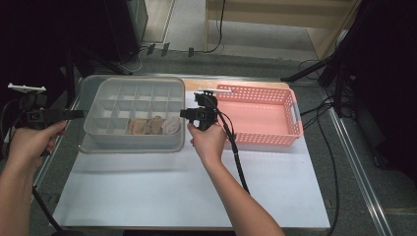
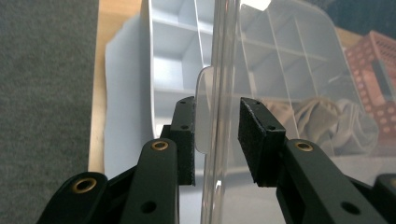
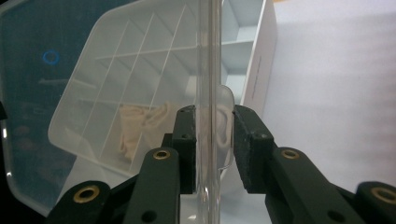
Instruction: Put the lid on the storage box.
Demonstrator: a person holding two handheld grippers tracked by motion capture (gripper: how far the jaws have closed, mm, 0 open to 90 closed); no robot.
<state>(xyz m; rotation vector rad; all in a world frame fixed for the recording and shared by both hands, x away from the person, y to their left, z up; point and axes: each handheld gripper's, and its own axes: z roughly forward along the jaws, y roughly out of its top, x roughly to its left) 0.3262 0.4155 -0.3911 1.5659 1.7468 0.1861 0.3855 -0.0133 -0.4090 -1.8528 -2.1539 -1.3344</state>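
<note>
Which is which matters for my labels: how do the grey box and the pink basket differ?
The grey box has solid walls and dividers; the pink basket has holed walls and one undivided space. The grey box holds rolled cloths; the pink basket holds nothing. Both are rectangular.

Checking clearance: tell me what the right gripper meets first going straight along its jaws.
The clear lid, whose edge the right gripper clamps between its pads. Beyond it, probably the wall of the grey divided box, though depth is unclear.

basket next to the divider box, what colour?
Pink/salmon basket with perforated walls; clearest in the high view.
</note>
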